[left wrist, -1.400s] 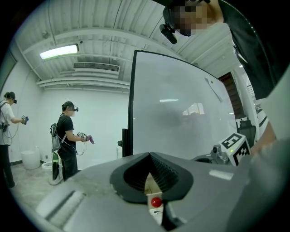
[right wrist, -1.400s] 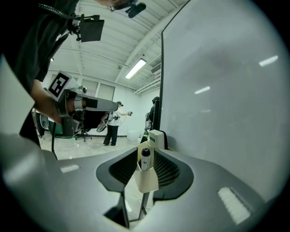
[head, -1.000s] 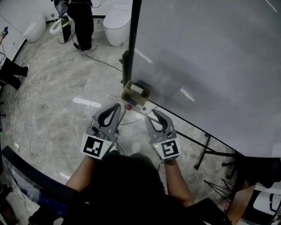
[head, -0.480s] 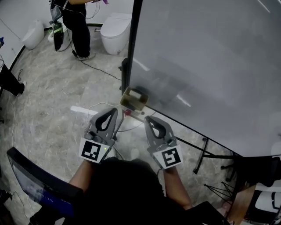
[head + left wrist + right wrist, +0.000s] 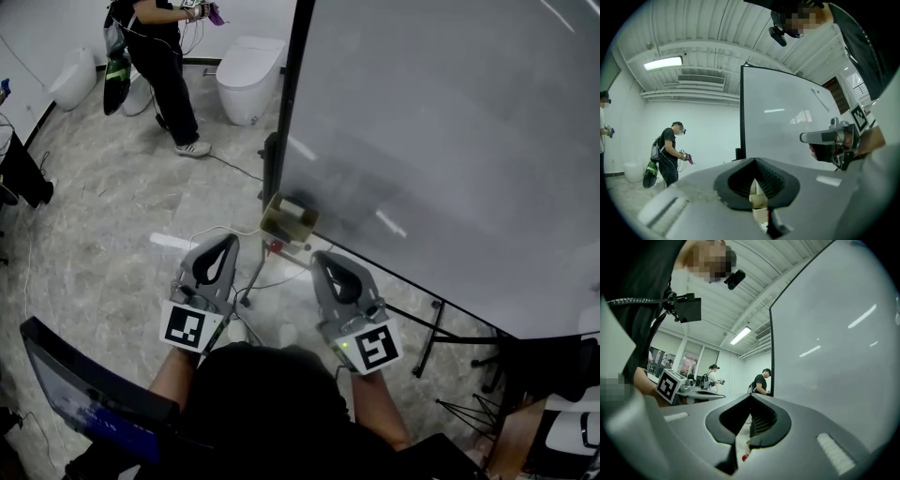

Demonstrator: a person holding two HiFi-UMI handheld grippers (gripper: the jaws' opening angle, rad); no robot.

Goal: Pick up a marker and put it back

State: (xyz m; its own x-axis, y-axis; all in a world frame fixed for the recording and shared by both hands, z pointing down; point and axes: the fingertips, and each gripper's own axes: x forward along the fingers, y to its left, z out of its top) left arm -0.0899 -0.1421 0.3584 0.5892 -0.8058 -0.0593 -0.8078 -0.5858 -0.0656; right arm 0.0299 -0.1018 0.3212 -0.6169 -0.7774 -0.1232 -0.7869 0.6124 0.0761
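Marker (image 5: 275, 247), red tip showing, beside cardboard tray (image 5: 289, 217) under whiteboard (image 5: 450, 141), left hand-held gripper (image 5: 226, 240) closed and empty, right hand-held gripper (image 5: 320, 256) jaws just closed, nothing between them.

Whiteboard (image 5: 450, 141) cut off at top and right; box (image 5: 279, 225) contents unreadable

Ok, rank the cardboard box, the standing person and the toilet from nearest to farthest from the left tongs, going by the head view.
1. Cardboard box: just ahead and right of the left tongs, at the whiteboard's lower edge.
2. Standing person: further ahead, to the left.
3. Toilet: farthest, upper middle.
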